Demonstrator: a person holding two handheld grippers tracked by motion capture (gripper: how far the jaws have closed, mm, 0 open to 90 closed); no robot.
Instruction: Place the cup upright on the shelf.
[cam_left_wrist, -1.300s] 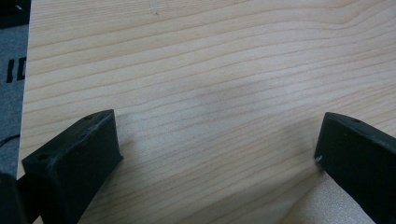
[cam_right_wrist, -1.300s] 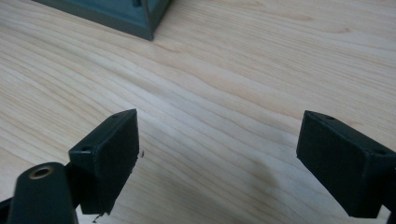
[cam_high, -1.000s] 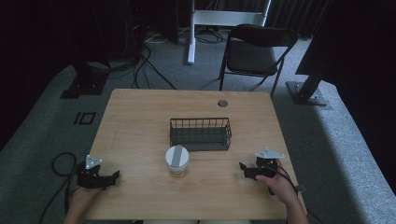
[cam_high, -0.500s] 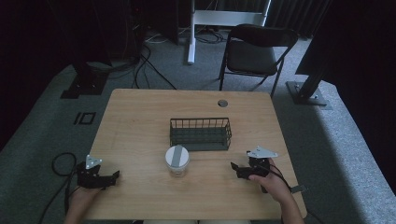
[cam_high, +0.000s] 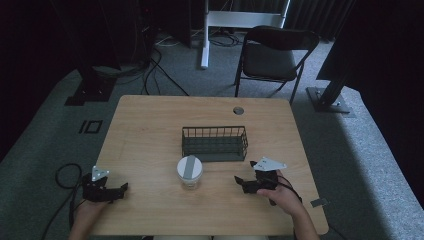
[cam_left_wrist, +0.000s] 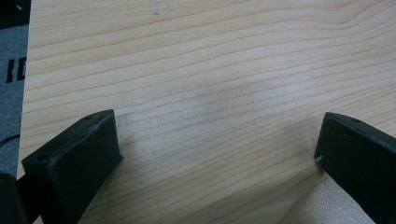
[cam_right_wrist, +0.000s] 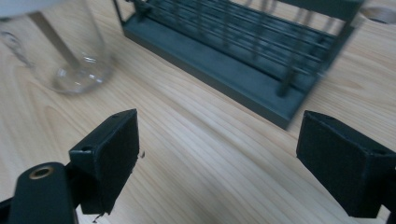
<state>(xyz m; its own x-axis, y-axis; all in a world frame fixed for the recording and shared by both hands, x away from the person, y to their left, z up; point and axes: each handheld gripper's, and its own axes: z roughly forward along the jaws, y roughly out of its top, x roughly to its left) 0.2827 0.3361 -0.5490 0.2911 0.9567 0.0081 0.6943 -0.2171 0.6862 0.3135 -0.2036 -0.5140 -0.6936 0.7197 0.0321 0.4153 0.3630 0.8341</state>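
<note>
In the high view, the right gripper (cam_high: 246, 184) hovered low over the table (cam_high: 150, 135) with its jaws spread and empty, pointing toward the clear jar (cam_high: 189, 172), which stood upright with a pale lid just ahead of the fingertips and a little apart from them. The wire basket (cam_high: 214, 143) sat beyond the jar, off to the far side of the fingers. The left gripper (cam_high: 120, 190) rested near the table's near-left corner, well apart from the jar, jaws open and holding nothing.

In the left gripper view, the two black fingers (cam_left_wrist: 74, 158) stood wide apart with bare wood between them.

In the right gripper view, the fingers (cam_right_wrist: 109, 149) were likewise wide open and empty. The jar (cam_right_wrist: 70, 51) lay ahead and off toward the left finger rather than centred between the two; the basket (cam_right_wrist: 243, 56) crossed ahead of the right finger, quite near.

The step in hand looked like a reach for the jar. To do it well, the right gripper would need to swing until the glass sits squarely between the fingers, keep the right finger off the basket, stay level, and close on the body below the lid, gently, since smooth glass may slip or tip.
</note>
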